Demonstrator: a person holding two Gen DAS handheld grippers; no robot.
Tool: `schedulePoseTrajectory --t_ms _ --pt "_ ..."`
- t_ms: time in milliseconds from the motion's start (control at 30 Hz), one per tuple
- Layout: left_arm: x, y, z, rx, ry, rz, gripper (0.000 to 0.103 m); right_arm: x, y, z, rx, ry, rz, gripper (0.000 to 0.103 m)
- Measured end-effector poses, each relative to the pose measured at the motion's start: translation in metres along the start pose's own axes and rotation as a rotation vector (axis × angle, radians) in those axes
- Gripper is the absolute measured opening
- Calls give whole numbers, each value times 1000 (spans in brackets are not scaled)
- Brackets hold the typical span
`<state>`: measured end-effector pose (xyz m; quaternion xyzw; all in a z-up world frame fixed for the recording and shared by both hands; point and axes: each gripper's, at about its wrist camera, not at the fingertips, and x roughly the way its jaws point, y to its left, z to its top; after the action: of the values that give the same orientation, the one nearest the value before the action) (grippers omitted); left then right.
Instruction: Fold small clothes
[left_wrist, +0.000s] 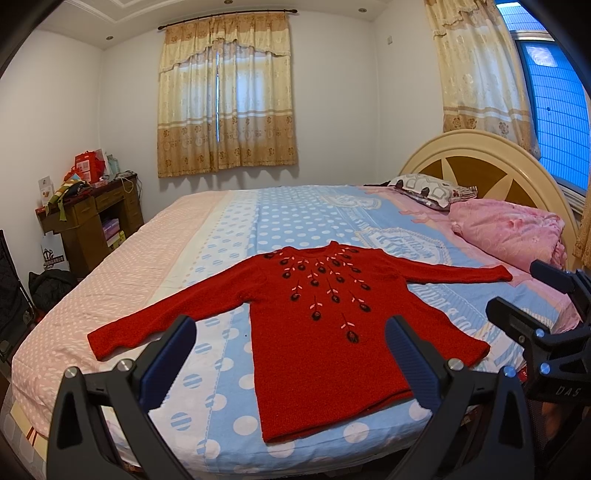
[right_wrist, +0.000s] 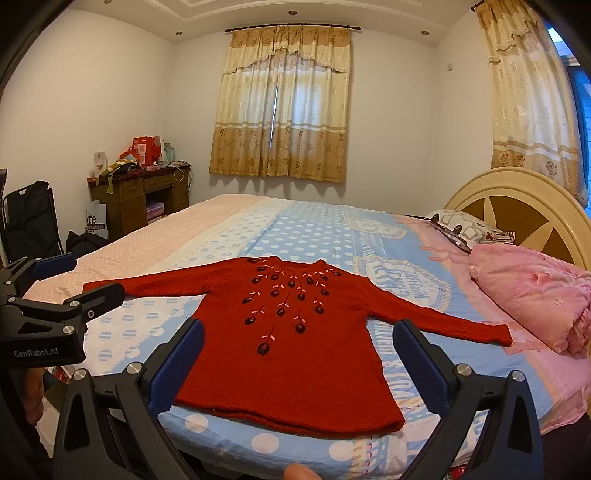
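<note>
Grippers up front, both held above the near edge of the bed: the left gripper (left_wrist: 291, 332) has its fingers spread wide and nothing between them, and the right gripper (right_wrist: 299, 339) is spread just the same. Just past them, the red sweater (left_wrist: 314, 317) lies flat and face-up on the dotted blue bedsheet (left_wrist: 295, 210), hem toward us, both sleeves stretched out to the sides, flower stitching fanned below the neckline. Farther right, a pink quilt (right_wrist: 535, 291) sits bunched beside a patterned pillow (right_wrist: 461, 225) against the headboard (right_wrist: 524, 199). Curtains (right_wrist: 284, 110) hang on the far wall.
</note>
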<state>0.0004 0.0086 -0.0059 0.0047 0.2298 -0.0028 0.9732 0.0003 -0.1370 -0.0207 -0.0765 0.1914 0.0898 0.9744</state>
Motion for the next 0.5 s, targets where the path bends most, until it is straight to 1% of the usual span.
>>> schedulePoseTrajectory --t_ms 500 --pt "1 2 -2 -3 -1 -1 103 1 0 0 -3 1 3 102"
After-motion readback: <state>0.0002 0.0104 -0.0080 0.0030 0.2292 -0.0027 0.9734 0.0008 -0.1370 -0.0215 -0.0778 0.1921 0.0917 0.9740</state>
